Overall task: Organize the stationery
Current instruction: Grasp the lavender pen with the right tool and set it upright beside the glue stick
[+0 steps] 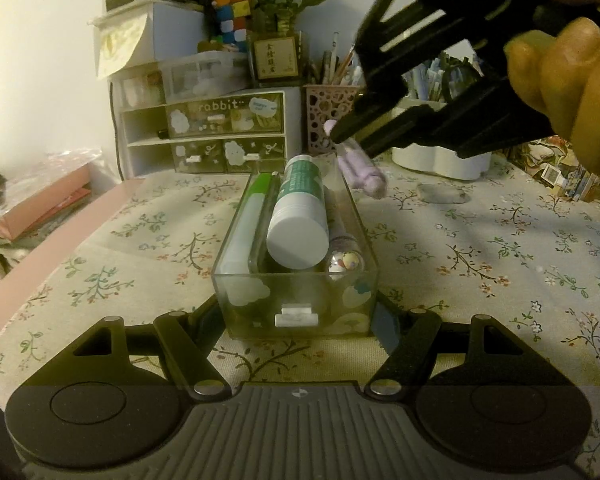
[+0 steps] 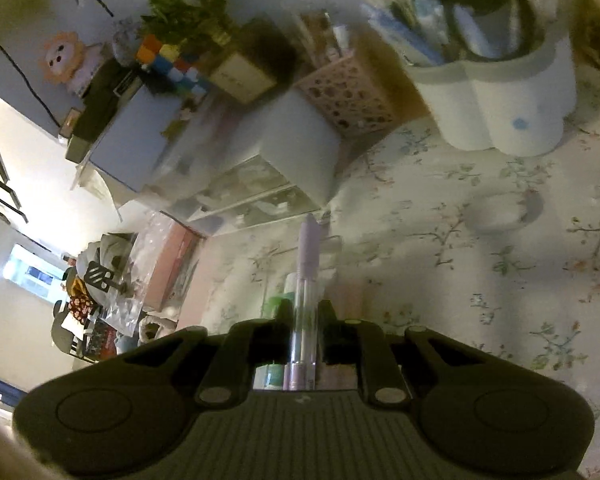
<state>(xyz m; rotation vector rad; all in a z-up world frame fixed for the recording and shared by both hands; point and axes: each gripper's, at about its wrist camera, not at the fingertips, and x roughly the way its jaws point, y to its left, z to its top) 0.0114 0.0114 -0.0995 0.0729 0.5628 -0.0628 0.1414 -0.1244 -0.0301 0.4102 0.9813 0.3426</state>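
your right claw (image 2: 306,320) is pinching the light, slick purple pen (image 2: 305,280) mid-barrel above the clear drawer (image 1: 296,304); your left claw (image 1: 300,320) is bracing that drawer, its fingers spread around its near end on the desk (image 1: 480,264).

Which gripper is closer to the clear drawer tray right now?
Left. The left gripper straddles the clear drawer tray's near end; the right gripper hangs above its far end, holding a purple pen.
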